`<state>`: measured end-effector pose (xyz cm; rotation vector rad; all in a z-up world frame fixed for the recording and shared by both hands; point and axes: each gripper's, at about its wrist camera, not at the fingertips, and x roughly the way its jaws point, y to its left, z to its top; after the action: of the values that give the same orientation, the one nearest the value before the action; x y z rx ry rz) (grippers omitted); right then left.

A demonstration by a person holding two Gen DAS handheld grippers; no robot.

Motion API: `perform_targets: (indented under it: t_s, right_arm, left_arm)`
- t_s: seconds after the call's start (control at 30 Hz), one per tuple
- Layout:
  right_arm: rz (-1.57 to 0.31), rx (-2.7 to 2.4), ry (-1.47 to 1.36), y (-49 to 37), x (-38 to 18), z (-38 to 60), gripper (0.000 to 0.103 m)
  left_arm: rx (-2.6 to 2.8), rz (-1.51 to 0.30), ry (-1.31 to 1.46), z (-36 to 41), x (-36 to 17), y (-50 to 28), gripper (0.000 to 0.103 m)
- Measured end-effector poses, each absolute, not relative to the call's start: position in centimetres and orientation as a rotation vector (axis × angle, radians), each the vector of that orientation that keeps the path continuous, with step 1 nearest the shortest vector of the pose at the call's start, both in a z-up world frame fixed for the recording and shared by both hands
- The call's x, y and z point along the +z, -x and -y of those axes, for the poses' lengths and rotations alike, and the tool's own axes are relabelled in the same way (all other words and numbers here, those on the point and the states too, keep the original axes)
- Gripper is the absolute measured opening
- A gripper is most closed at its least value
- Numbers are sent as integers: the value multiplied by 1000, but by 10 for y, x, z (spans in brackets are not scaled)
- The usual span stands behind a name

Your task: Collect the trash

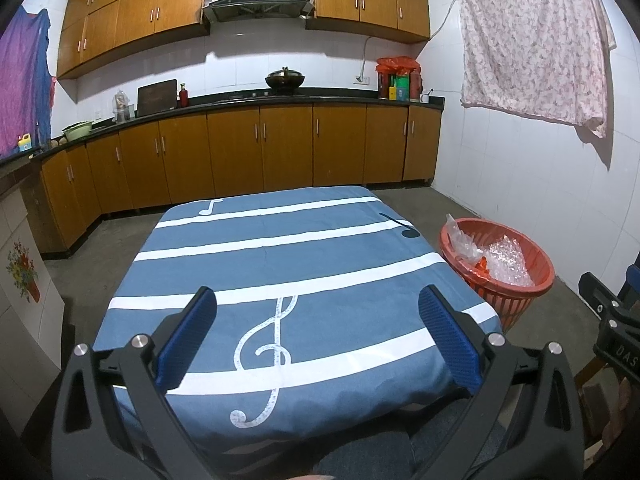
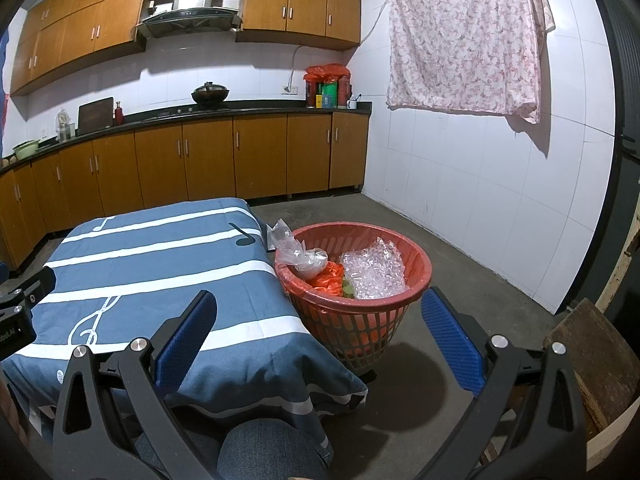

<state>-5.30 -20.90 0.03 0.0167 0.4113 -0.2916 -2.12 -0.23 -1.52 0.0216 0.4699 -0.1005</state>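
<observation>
A red plastic basket stands on the floor right of the table; it also shows in the left wrist view. It holds bubble wrap, a clear plastic bag and orange scraps. My left gripper is open and empty above the near part of the blue striped tablecloth. My right gripper is open and empty, held in front of the basket at the table's right corner. No loose trash shows on the cloth.
The table carries a blue cloth with white stripes and music notes. Kitchen cabinets and a counter run along the back. A floral sheet hangs on the right wall. A wooden stool is at right. The person's knee is below.
</observation>
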Motion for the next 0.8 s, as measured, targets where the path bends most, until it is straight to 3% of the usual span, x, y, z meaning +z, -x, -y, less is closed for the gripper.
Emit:
perform_targets:
  t_s: [0.8]
  right_arm:
    - [-415, -293, -20, 58, -5, 211, 101]
  left_arm:
    - [-99, -478, -23, 3, -16, 21, 99]
